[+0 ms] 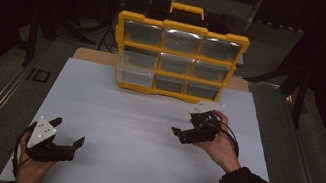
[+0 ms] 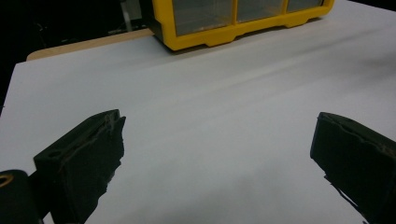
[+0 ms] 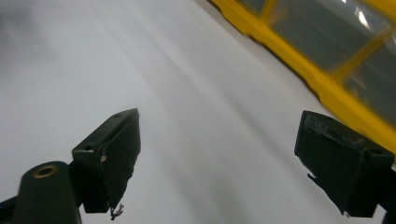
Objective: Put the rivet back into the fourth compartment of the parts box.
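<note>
Organizer (image 1: pixel 178 57) stands upright beyond our right tool (image 1: pixel 192 125), nearer than our left tool (image 1: pixel 68 132); both tools gape with nothing between them on the surface (image 1: pixel 133 132).

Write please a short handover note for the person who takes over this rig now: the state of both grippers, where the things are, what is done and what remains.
Left gripper: open, empty, low over the near left of the white table.
Right gripper: open, empty, just in front of the yellow drawer organizer.
Organizer: upright at the table's far edge, nine clear drawers; bottom left drawer seems slightly out.
Done: nothing visible on the table.
Left: probably the drawer work; contents too dim to tell.
</note>
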